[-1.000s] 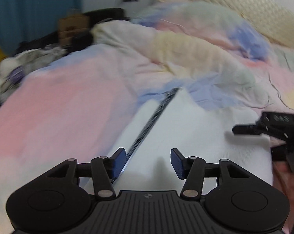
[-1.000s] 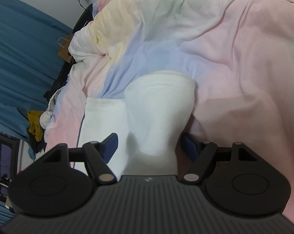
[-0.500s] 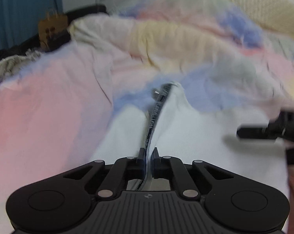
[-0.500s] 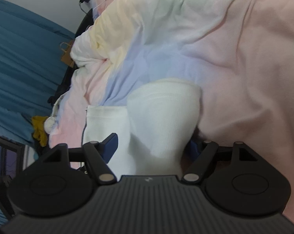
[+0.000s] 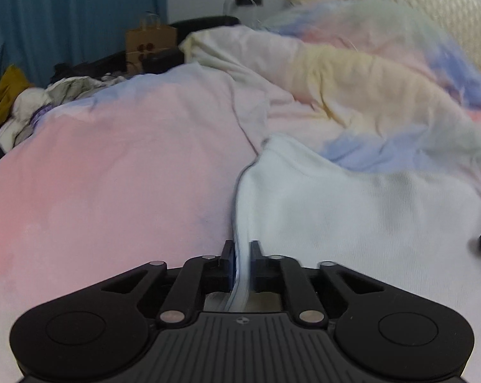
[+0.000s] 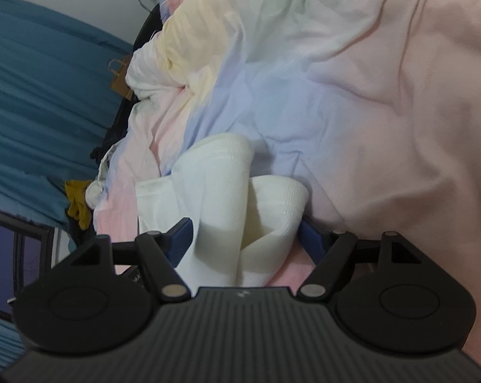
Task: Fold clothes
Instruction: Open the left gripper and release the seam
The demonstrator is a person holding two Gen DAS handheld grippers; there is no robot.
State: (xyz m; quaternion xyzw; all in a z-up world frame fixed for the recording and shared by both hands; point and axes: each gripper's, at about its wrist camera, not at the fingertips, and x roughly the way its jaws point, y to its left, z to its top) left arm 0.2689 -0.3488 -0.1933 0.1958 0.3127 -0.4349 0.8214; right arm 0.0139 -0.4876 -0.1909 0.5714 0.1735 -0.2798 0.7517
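Here the fold looks to be under way: the left claw has the near edge of the white garment bunched between its jaws, which are opening though the pads touch the cloth. The right claw stands wide around a ribbed, rolled-up part of the same garment, apparently not pinching it. The next move probably calls for laying the held edge flat. The garment is soft, knitted, lying on the pastel quilt of the bed.
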